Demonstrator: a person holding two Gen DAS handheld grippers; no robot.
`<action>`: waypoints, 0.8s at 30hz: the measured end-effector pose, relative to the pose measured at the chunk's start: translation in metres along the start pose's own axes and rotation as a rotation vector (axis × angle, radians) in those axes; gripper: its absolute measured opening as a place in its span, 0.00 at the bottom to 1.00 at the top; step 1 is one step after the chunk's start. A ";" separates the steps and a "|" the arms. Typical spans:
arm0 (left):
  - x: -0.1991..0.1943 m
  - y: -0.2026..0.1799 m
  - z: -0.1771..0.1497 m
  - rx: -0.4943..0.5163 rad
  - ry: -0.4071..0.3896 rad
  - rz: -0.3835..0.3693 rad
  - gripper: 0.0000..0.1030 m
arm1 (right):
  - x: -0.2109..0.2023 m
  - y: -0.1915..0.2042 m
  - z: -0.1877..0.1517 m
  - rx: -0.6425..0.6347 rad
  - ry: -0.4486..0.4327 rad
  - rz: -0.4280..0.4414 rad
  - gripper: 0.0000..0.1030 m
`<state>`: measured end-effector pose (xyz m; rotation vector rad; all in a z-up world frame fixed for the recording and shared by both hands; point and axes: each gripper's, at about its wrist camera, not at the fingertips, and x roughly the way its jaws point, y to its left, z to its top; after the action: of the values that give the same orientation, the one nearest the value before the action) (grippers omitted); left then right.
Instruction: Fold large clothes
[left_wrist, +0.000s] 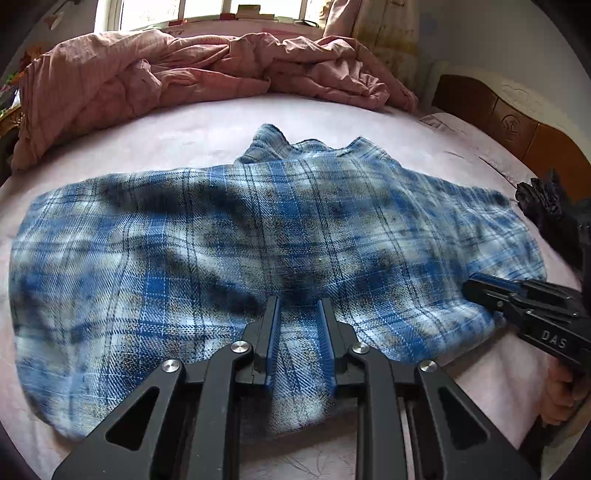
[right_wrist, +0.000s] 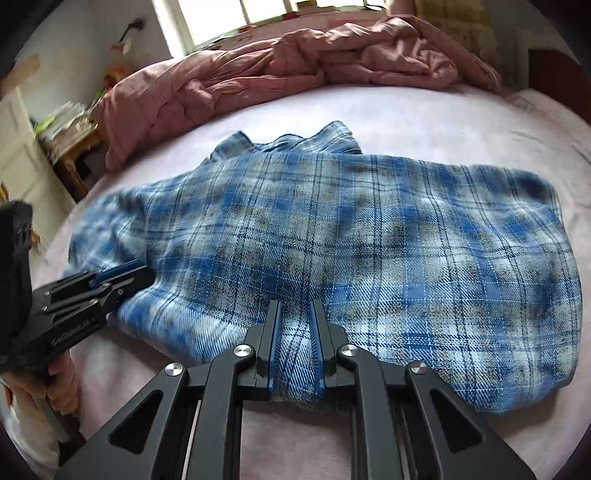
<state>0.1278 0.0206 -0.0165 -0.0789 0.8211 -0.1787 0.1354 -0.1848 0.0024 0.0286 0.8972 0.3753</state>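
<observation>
A blue and white plaid shirt lies spread on the pale pink bed sheet, collar at the far side. My left gripper is at the shirt's near hem, shut on a bunched fold of the cloth that runs between its blue pads. In the right wrist view the left gripper shows at the shirt's left edge. My right gripper is shut on a gathered strip of the same hem. From the left wrist view the right gripper reaches in at the right edge of the shirt.
A crumpled pink duvet is heaped along the far side of the bed under a window. A wooden headboard stands at the right, with a dark crumpled item near it. A cluttered bedside stand is at the left.
</observation>
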 end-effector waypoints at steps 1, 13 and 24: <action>-0.001 -0.003 -0.001 0.012 -0.009 0.010 0.20 | 0.001 0.001 -0.001 -0.010 -0.002 -0.004 0.16; -0.002 0.000 -0.005 0.008 -0.030 0.001 0.20 | 0.048 -0.007 0.072 0.037 0.065 -0.074 0.16; -0.004 0.002 -0.005 -0.006 -0.033 -0.017 0.20 | 0.078 -0.022 0.101 0.141 0.103 -0.103 0.16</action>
<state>0.1220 0.0238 -0.0172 -0.0941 0.7887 -0.1907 0.2633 -0.1660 0.0024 0.0929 1.0217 0.2187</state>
